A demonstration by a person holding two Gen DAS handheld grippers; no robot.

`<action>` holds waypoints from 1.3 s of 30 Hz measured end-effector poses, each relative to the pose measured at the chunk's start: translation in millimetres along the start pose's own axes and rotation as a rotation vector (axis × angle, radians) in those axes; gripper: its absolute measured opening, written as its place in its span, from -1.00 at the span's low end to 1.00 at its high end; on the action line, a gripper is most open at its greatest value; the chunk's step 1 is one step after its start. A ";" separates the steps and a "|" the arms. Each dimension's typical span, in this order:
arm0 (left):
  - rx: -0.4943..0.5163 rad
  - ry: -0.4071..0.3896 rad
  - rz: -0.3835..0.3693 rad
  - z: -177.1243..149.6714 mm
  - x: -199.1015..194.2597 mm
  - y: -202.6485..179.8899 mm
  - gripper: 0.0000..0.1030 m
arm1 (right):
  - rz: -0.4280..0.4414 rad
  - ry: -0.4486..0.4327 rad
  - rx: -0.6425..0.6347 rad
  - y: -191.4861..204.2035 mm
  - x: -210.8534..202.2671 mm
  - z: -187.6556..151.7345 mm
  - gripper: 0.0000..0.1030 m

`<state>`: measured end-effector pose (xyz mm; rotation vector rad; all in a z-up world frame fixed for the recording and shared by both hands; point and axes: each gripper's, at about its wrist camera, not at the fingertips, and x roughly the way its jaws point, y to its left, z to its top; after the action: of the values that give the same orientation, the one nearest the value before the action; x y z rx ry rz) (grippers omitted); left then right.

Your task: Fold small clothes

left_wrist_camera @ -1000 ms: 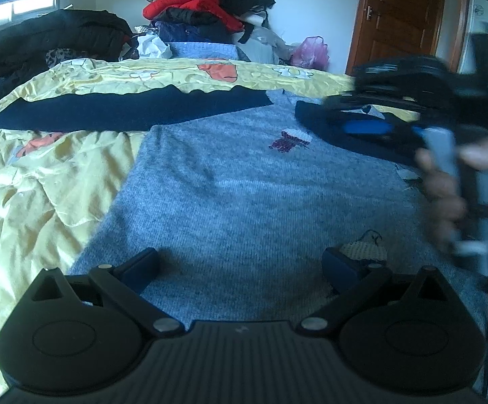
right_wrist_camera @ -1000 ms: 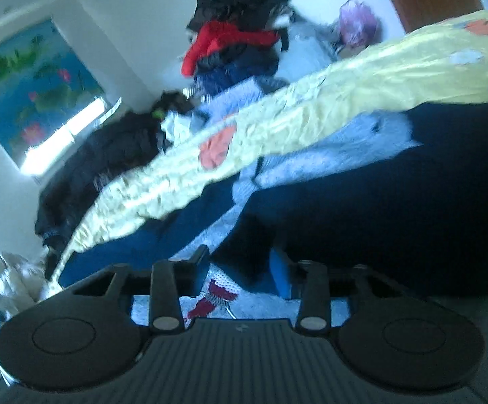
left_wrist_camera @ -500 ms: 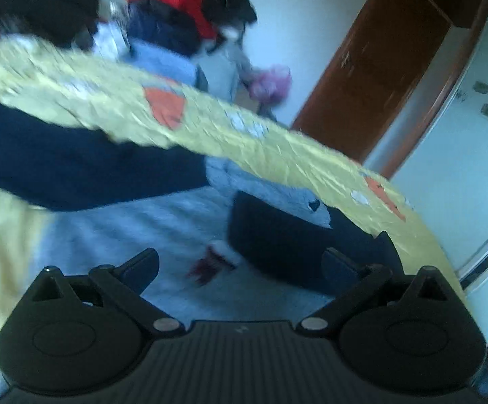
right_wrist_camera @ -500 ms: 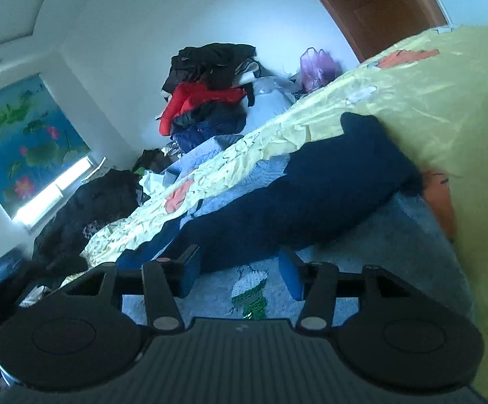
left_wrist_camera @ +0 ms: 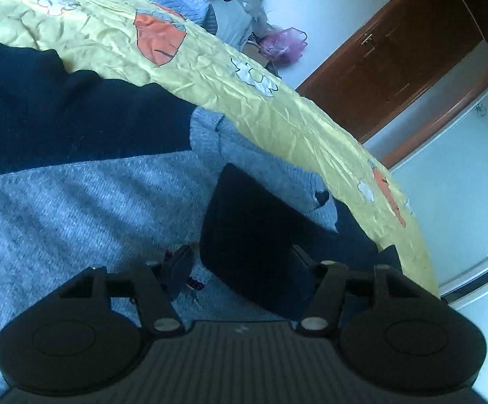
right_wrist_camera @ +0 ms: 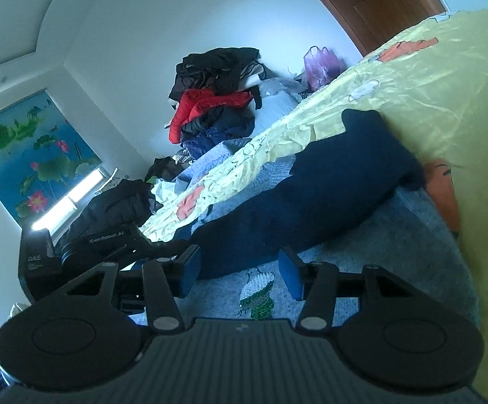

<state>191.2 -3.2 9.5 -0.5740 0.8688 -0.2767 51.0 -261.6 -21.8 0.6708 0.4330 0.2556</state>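
Observation:
A grey-blue knitted sweater with navy sleeves lies flat on a yellow bedspread. One navy sleeve is folded across its body; the other stretches away to the left. My left gripper hovers low over the folded sleeve's end with its jaws closing; the cuff lies between them, and the left pad stands clear of it. My right gripper is open over the sweater, just above a small green and white motif, short of the folded sleeve. Nothing is gripped.
A pile of clothes is heaped beyond the bed's far side, beside a purple bag and a brown door. A dark jacket lies at the bed's left end. The bed edge drops off on the right.
The left gripper swung right from the sweater's hem to the folded sleeve, rolled, and narrowed its jaws. The right gripper let the navy sleeve go and drew back; the sleeve now rests on the sweater.

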 end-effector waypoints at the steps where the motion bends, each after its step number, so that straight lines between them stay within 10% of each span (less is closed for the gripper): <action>1: -0.012 -0.003 -0.005 0.5 -0.7 0.3 0.19 | 0.000 -0.002 0.001 -0.4 -0.5 -0.1 0.11; 5: -0.007 -0.008 0.004 0.4 1.2 -0.5 0.11 | 0.001 -0.007 0.013 -1.7 -1.6 -0.9 0.11; 9: 0.020 -0.001 0.056 1.1 9.1 -1.7 -0.84 | -0.002 -0.011 0.018 -1.9 -2.4 -2.0 0.11; 24: 0.277 -0.276 0.168 17.5 -53.9 -11.1 -0.88 | -0.015 -0.022 0.020 -4.7 -2.3 -1.6 0.11; 39: 0.242 -0.166 0.358 -0.4 -51.5 27.5 -0.72 | -0.038 -0.006 0.087 -15.3 -0.6 0.8 0.11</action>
<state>158.7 42.4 26.2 -0.2061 0.7485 -0.0061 52.1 -273.8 -31.0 0.7478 0.4530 0.2000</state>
